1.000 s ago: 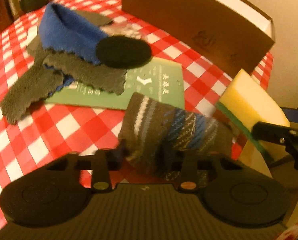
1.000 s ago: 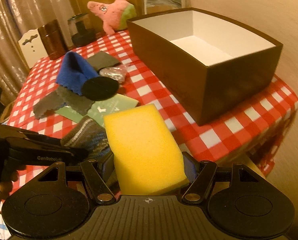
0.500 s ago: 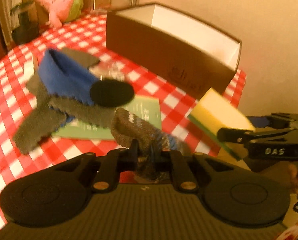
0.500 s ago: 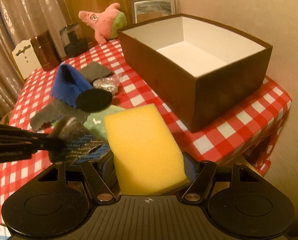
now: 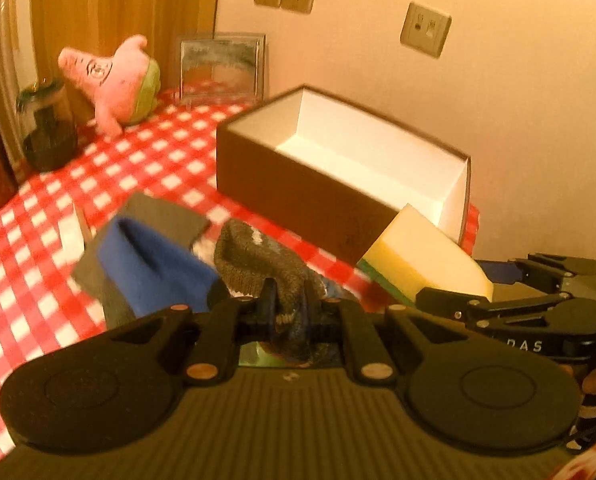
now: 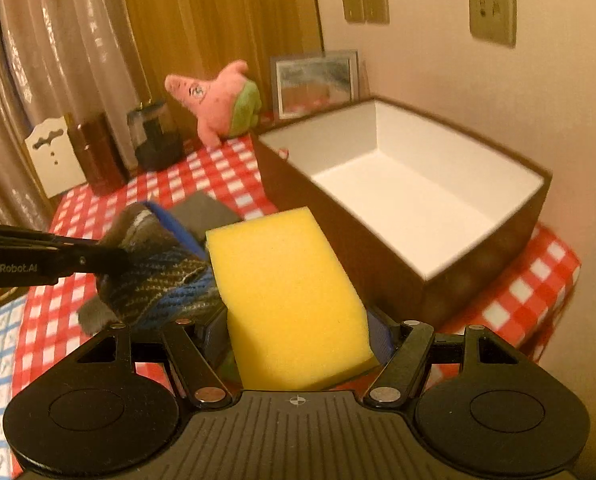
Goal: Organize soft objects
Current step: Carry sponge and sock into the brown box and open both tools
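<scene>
My left gripper point(image 5: 288, 300) is shut on a striped grey-and-blue sock point(image 5: 258, 260), lifted off the checked table. The same sock point(image 6: 154, 276) hangs from the left gripper's fingers at the left of the right wrist view. My right gripper point(image 6: 298, 332) is shut on a yellow sponge point(image 6: 286, 296), also held in the air; from the left wrist view the sponge point(image 5: 421, 260) shows its green underside. A brown box point(image 6: 397, 256) with a bare white inside stands open just beyond both held things. The box point(image 5: 298, 196) sits ahead and right in the left wrist view.
A blue cloth point(image 5: 154, 264) and grey cloths point(image 5: 166, 216) lie on the red checked tablecloth point(image 5: 30, 240). At the back stand a pink star plush point(image 6: 218, 100), a picture frame point(image 6: 317, 80), a dark jar point(image 6: 154, 136) and a brown canister point(image 6: 94, 152). The table edge drops off right of the box.
The left gripper closed on the sock and lifted it off the table. The right gripper rose with the sponge. Both now look over the box rim from higher up.
</scene>
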